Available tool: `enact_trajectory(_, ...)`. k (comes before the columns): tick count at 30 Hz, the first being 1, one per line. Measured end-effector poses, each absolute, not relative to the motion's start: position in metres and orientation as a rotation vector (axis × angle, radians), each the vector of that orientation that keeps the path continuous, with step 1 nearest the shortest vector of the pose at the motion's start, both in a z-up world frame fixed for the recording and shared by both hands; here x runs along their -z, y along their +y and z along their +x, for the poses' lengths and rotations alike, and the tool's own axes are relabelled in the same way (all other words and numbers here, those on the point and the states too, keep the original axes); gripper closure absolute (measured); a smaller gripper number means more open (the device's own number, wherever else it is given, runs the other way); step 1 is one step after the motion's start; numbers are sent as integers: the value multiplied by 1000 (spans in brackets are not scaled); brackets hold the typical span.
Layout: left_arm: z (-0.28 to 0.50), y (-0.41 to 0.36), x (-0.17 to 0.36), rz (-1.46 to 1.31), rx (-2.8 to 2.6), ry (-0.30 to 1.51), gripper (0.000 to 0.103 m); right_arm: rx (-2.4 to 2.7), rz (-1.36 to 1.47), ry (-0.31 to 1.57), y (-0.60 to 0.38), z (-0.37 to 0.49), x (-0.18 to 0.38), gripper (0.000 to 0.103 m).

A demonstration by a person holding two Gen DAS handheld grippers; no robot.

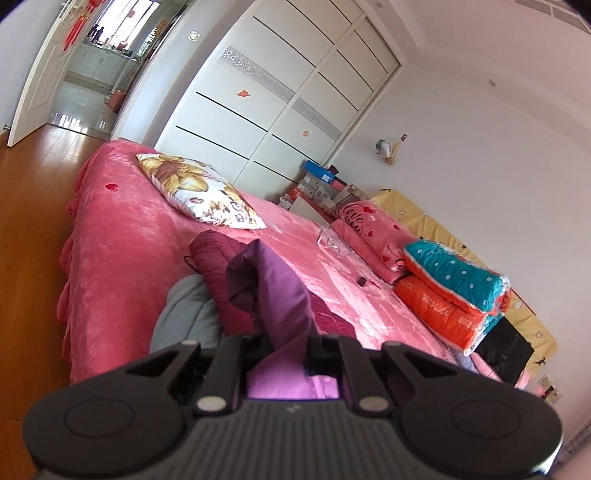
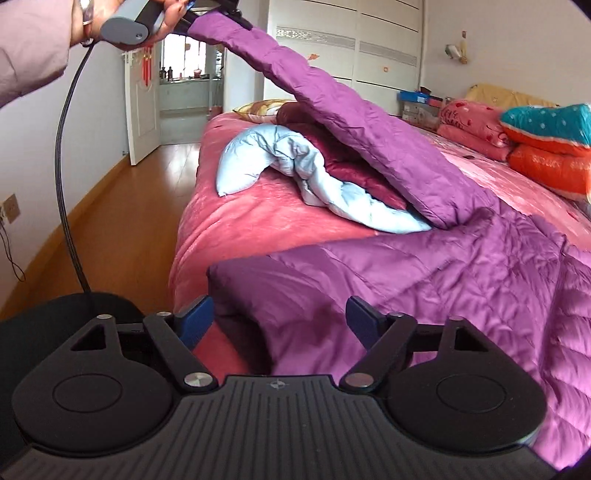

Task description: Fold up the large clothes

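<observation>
Folding this big purple down jacket (image 2: 461, 266) on the pink bed (image 2: 236, 221), we're keeping its body spread flat across the near edge, with the sleeve (image 2: 332, 107) running long-ways up and away to our left gripper (image 2: 221, 14), which is pinching the cuff tight overhead. Our right gripper (image 2: 280, 321) is hovering wide apart and gripping nothing, with the jacket's near corner lying just ahead between its blue pads (image 2: 195, 321), so it's the closer one.

We see a big jacket (image 2: 461, 266) lying on the bed (image 2: 229, 221). One sleeve (image 2: 332, 107) is lifted up over two more jackets (image 2: 295, 170). A pillow (image 1: 201, 190) sits behind them. Folded blankets (image 1: 450, 291) are stacked on the right.
</observation>
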State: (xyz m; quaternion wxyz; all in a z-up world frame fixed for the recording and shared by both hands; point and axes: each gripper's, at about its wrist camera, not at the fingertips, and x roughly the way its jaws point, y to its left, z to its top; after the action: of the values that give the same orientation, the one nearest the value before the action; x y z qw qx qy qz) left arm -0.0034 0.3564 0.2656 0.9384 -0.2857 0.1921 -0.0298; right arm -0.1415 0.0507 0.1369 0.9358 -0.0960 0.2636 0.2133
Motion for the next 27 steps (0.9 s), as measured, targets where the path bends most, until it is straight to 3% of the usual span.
enact_trajectory(3, 0, 358, -264, -585, 59, 399, 94, -432, -181, 548, 55, -124, -132, 12)
enact_trajectory(11, 4, 359, -258, -567, 53, 417, 94, -496, -261, 579, 79, -96, -102, 12)
enact_trajectory(14, 4, 360, -256, -569, 50, 420, 94, -513, -263, 582, 78, -94, -98, 21)
enact_trajectory(16, 4, 362, -255, -577, 48, 422, 94, -517, -207, 602, 73, -92, -99, 33)
enact_trajectory(17, 4, 363, -255, -583, 49, 423, 94, -517, -135, 624, 65, -90, -101, 37)
enact_trajectory(19, 3, 365, -255, -593, 51, 424, 94, -511, 67, 678, 41, -79, -105, 56)
enact_trajectory(21, 2, 366, -255, -599, 49, 424, 94, -512, 271, 723, 16, -70, -104, 63)
enact_trajectory(27, 0, 361, -259, -592, 55, 414, 94, -553, 514, 760, -10, -72, -109, 65)
